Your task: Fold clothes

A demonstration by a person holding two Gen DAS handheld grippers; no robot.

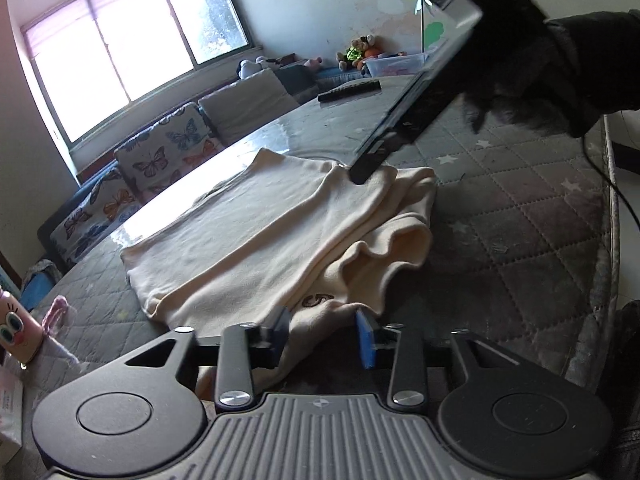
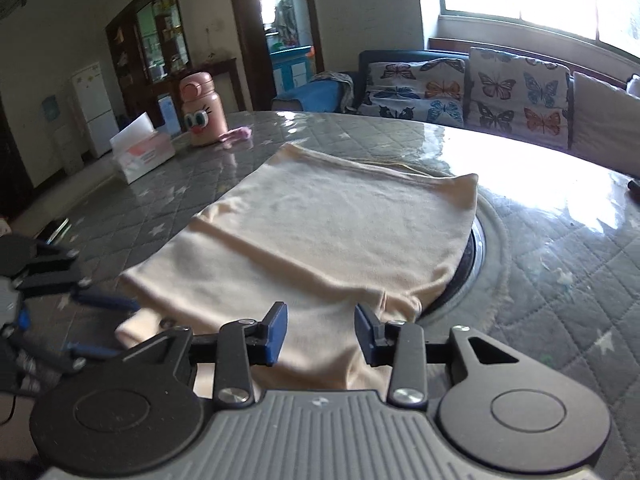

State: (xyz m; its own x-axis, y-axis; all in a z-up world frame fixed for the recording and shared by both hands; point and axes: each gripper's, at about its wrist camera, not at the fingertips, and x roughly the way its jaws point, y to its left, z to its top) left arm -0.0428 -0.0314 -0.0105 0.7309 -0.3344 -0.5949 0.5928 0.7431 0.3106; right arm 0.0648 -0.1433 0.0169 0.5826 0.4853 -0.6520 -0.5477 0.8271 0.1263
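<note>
Nearest the left wrist camera, the left gripper (image 1: 326, 334) has its blue-padded fingers (image 1: 366, 340) set narrowly apart over the near edge of a cream garment (image 1: 256, 232), with a fold of the cloth lying between them; whether the pads actually pinch it I cannot tell. The garment lies folded on the quilted grey tabletop (image 1: 520, 240), its upper layer flat and its right side bunched into loose rolls (a dark embroidered mark shows just ahead of the fingers). In the same view the right gripper (image 1: 362, 174) reaches in from the upper right, its tip touching the far corner of the cloth. From the right wrist camera, the right gripper (image 2: 321, 330) has its fingers (image 2: 276, 330) moderately parted above the garment (image 2: 340, 232), cloth beneath and between them, no clear pinch visible. A pink bottle (image 2: 203, 110) and a tissue box (image 2: 142, 150) stand well beyond the cloth, near the tabletop's far edge.
</note>
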